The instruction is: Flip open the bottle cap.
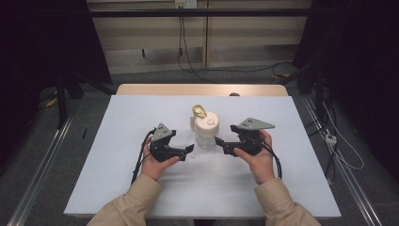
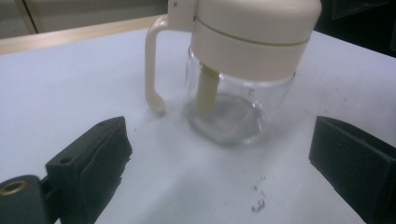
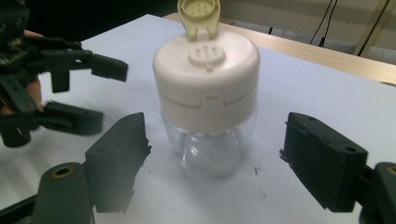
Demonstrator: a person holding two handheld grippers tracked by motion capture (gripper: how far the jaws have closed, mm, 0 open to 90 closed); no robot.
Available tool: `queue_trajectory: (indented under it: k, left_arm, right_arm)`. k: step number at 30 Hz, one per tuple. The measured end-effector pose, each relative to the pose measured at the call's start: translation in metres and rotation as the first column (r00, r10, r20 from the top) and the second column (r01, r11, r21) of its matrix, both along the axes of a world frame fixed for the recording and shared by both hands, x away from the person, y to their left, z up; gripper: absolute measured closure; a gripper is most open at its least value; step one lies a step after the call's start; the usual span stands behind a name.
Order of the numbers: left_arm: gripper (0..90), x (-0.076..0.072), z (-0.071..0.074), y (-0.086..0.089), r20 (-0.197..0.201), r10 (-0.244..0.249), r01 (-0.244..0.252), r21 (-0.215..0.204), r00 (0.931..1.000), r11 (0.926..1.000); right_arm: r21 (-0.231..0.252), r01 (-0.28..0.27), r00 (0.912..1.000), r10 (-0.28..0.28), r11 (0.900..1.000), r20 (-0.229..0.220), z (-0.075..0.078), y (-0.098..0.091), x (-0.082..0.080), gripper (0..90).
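One jar (image 1: pixel 206 133) near the middle of the white table (image 1: pixel 117 188), upright: clear glass body, cream lid, yellowish flip cap standing open at the back. Two grippers, one per hand, on either side of it and pointing inward.

From the high view: left gripper (image 1: pixel 189 150) just left of the jar, right gripper (image 1: pixel 219 142) just right of it, neither touching the glass; both beige sleeves (image 1: pixel 136 197) coming in from the bottom edge; floor, rails and cables beyond the table.

From the left gripper view: a cream handle (image 2: pixel 153 74) hanging down the jar's (image 2: pixel 238 88) side, ending clear of the table, and a cream tube inside the glass reaching down from the lid. Left gripper (image 2: pixel 224 163) with jaws spread wide, jar ahead of the gap, nothing between the pads. A few dark specks on the table (image 2: pixel 70 88) close to the jaws.

From the right gripper view: the lid's top, with one round raised disc of small holes and matching bumps under the open flip cap (image 3: pixel 198 16). Right gripper (image 3: pixel 215 163) with jaws wide apart, jar (image 3: pixel 208 98) standing just beyond the gap, pads not pressing on it. Left gripper (image 3: pixel 100 93) farther off at the left, jaws likewise parted.
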State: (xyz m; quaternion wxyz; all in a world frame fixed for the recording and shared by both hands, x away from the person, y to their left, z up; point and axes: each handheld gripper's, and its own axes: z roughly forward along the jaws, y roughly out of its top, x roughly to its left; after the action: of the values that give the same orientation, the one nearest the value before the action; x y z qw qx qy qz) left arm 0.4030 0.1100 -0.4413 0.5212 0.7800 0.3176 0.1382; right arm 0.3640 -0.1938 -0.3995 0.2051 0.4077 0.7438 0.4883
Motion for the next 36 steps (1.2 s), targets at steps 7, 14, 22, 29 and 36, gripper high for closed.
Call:
queue_trajectory:
  k: [7,14,22,29,36]
  left_arm:
    - [4.7,-0.008,0.002,0.023,0.021,0.002,-0.003,0.014,0.9998,0.9999]
    - [4.6,-0.016,0.004,0.045,0.028,0.005,-0.005,0.022,0.9996,0.9997]
    - [4.6,-0.022,0.004,0.067,0.025,0.022,-0.022,0.019,0.9995,0.9996]
    - [4.6,-0.028,0.003,0.079,0.018,0.02,-0.021,0.024,0.9996,0.9995]
    - [4.6,-0.033,0.002,0.094,0.007,0.031,-0.031,0.022,0.9995,0.9993]
  right_arm:
    - [-0.025,0.01,0.9999,-0.01,0.9996,-0.006,-0.013,-0.015,-0.014,20.7]
    - [-0.044,0.018,0.9992,-0.02,0.9988,-0.034,-0.028,-0.027,-0.027,20.6]
    - [-0.07,0.022,0.9978,-0.027,0.9973,-0.061,-0.039,-0.035,-0.037,20.5]
    - [-0.08,0.02,0.9965,-0.027,0.9966,-0.079,-0.043,-0.04,-0.043,20.6]
    - [-0.09,0.016,0.996,-0.024,0.9958,-0.086,-0.045,-0.043,-0.048,21.0]
